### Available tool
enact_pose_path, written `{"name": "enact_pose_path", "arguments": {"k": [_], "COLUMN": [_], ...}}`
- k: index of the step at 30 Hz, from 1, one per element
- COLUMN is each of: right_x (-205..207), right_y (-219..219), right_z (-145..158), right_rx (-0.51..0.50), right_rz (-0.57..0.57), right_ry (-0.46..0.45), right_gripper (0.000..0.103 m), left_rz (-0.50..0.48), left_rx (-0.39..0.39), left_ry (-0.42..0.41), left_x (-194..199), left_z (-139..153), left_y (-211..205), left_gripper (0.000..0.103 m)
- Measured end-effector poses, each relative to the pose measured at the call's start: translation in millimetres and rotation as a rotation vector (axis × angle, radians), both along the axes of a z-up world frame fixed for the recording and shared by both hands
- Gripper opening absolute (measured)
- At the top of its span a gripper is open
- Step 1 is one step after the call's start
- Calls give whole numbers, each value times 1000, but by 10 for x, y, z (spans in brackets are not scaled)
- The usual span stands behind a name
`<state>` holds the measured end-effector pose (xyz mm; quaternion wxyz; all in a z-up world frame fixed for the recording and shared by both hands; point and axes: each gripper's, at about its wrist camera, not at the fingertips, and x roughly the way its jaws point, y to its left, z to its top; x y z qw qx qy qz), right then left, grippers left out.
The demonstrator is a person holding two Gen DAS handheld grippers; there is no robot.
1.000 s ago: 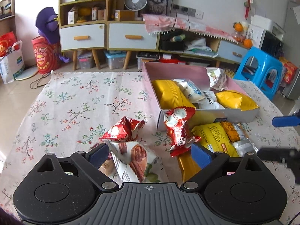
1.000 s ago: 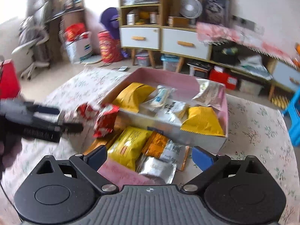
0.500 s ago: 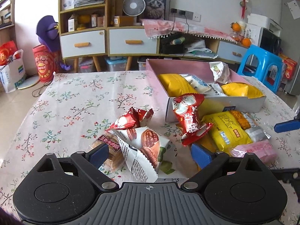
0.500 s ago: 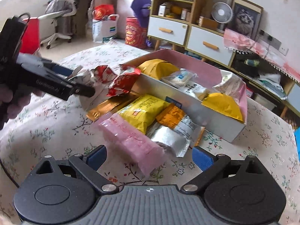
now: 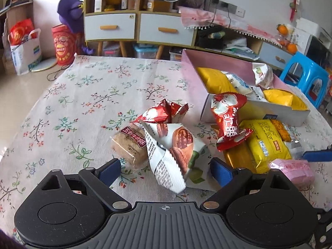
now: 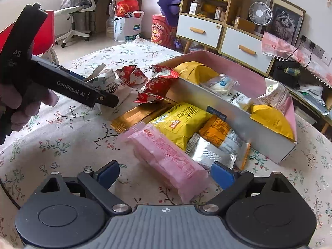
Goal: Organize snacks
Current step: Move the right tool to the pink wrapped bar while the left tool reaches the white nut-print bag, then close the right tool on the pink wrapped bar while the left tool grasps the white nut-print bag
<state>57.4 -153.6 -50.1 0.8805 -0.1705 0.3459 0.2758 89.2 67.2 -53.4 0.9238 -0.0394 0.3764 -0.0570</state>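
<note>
A pink box on the flowered tablecloth holds several snack packs. Loose packs lie in front of it. My left gripper is open, with a white nut pack between its fingers, next to a brown biscuit pack and two red packs. My right gripper is open, its fingers either side of the near end of a pink pack. Yellow, orange and silver packs lie just beyond it. The left gripper also shows in the right wrist view, held by a hand.
The flowered tablecloth stretches left of the snacks. Cabinets with drawers, a blue stool, a red drum and bags stand on the floor beyond the table.
Both grippers drew back toward the near table edge. The pink pack now lies between the right gripper's fingers, and the nut pack and biscuit pack show fully before the left gripper.
</note>
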Motion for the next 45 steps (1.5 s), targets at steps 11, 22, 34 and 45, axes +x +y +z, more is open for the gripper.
{"name": "enact_pose_path", "arguments": {"k": [11,22,34,45], "right_x": [-128,-87,41,43], "right_y": [135,230,429,590], "right_z": [53,66,28,63], "right_rx": [23,-12,-43,-44], "right_rz": [128,81,120,166], "right_ry": [114,61,30,39], "right_gripper": [70,67,64,42], "left_rz": [-36,-13,18,31], "left_rx": [-43,-123,-115,-100], "left_ry": [29,12,-2,28], "left_x": [-82,-27,51,56], "left_z": [51,32,20,64], "left_y": [21,86,27,44], "left_gripper": [68,70,68,55]}}
